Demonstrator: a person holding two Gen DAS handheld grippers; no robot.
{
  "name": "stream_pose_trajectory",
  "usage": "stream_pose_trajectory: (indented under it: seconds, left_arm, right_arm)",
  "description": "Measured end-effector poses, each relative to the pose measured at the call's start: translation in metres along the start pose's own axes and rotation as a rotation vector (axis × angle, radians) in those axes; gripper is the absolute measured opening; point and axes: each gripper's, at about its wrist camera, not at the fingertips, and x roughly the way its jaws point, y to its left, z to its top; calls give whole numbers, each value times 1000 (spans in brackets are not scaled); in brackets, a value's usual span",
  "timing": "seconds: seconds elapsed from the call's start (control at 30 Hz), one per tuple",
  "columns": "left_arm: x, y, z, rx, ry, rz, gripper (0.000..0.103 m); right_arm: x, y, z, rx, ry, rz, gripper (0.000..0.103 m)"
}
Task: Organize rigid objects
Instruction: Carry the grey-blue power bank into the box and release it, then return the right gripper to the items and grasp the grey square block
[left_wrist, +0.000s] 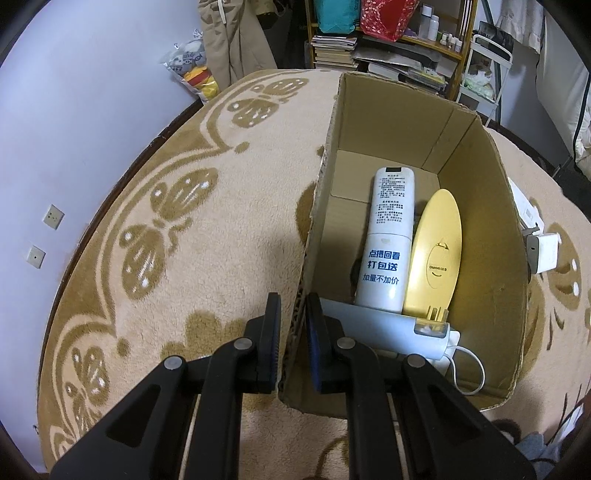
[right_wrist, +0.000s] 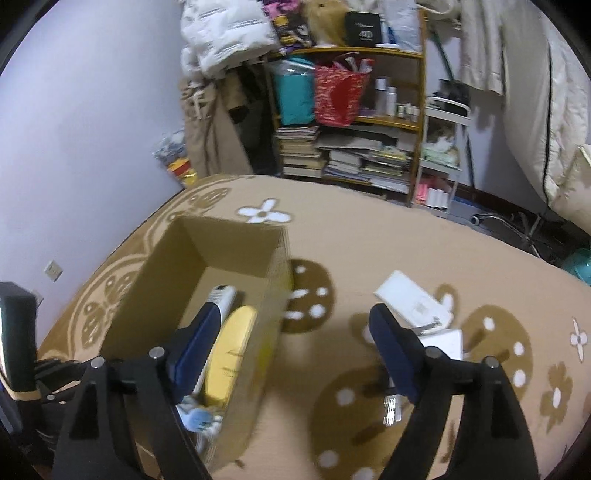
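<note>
An open cardboard box (left_wrist: 480, 229) stands on the patterned carpet. Inside lie a white remote (left_wrist: 391, 221), a yellow oval gadget (left_wrist: 439, 243) and a pale device with a white cable (left_wrist: 388, 328). My left gripper (left_wrist: 293, 299) is shut on the box's left wall near its front corner. In the right wrist view the box (right_wrist: 162, 266) is at the left, with the remote (right_wrist: 225, 295) and the yellow gadget (right_wrist: 236, 343) in it. My right gripper (right_wrist: 293, 314) stands wide open above the box's right wall, one finger over the inside, the other over the carpet, gripping nothing.
On the carpet right of the box lie a flat white box (right_wrist: 410, 295), a white charger (right_wrist: 443, 339) and a small silver item (right_wrist: 391, 406). The charger (left_wrist: 543, 251) also shows beside the box. A crowded bookshelf (right_wrist: 351, 147) stands behind; the wall is to the left.
</note>
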Motion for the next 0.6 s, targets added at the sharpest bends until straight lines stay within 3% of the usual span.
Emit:
stream_pose_trajectory:
  seconds: [0.27,0.6]
  left_arm:
    - [2,-1,-1,8,-1,12,13]
    - [4,-1,0,10,-1,19,13]
  right_arm:
    - [4,-46,0,35,1,-86,87]
    - [24,-93,-17,90,20,-125,87]
